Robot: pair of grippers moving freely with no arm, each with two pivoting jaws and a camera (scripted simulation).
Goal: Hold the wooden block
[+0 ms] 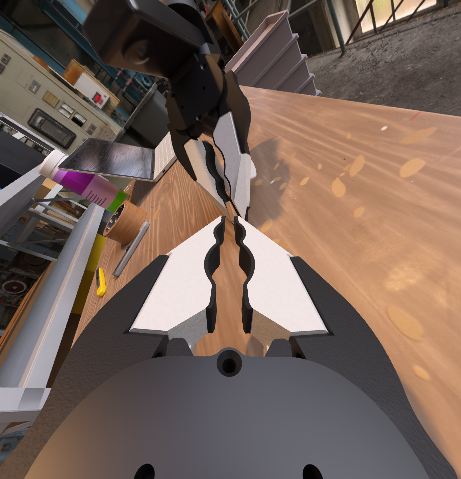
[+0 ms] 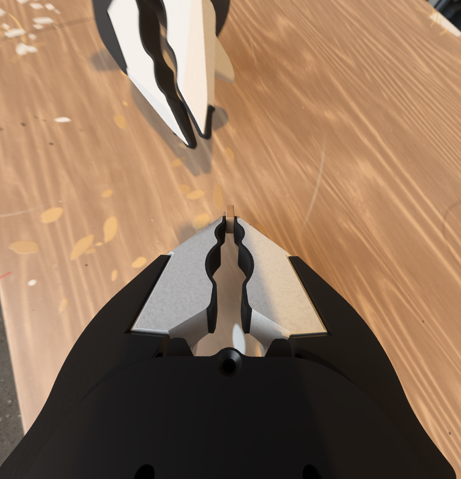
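Note:
The wooden block (image 2: 229, 219) is a thin, pale sliver pinched between my right gripper's (image 2: 229, 220) fingertips, and its end sticks out just past them above the wooden table (image 2: 353, 155). In the left wrist view the right gripper (image 1: 231, 207) points down at me with the block (image 1: 229, 210) in its tips. My left gripper (image 1: 229, 219) has its fingers closed to a narrow slit with nothing seen between them. It hangs just short of the right gripper's tips. It also shows in the right wrist view (image 2: 195, 140), farther off, above the table.
Along the table's left side are an open laptop (image 1: 115, 158), a purple and pink bottle (image 1: 81, 181), a brown roll (image 1: 125, 223), a grey bar (image 1: 132, 248) and a yellow knife (image 1: 100, 282). A grey stepped rack (image 1: 276, 51) stands at the far end.

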